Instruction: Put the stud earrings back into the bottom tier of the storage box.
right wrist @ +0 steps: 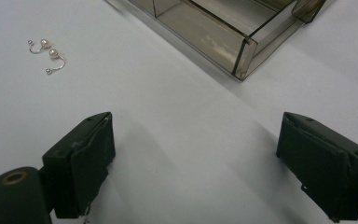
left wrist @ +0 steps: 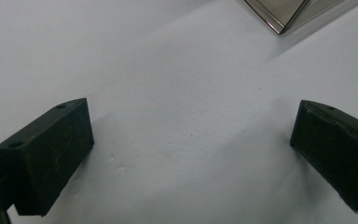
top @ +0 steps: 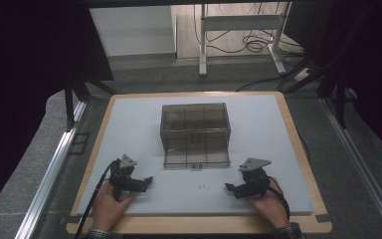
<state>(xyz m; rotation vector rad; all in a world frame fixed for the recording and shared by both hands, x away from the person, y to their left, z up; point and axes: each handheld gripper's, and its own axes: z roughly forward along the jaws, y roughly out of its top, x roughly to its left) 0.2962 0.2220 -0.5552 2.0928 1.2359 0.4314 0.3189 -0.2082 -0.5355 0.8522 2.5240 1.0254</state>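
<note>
A smoky clear plastic drawer box (top: 195,128) stands mid-table, its bottom drawer (top: 196,158) pulled out toward me; the drawer's corner (right wrist: 242,58) and empty compartments appear in the right gripper view. Two small pearl earrings (right wrist: 49,51) on wire hooks lie on the white mat, seen as tiny specks (top: 202,187) in front of the drawer. My left gripper (top: 149,179) rests on the mat at the front left, open and empty (left wrist: 191,144). My right gripper (top: 227,186) rests at the front right, open and empty (right wrist: 196,154), the earrings to its left.
The white mat (top: 129,119) covers a wooden tabletop (top: 298,144). A corner of the box (left wrist: 284,18) shows at the top of the left gripper view. Beyond the table stand a desk frame (top: 238,30) and floor cables.
</note>
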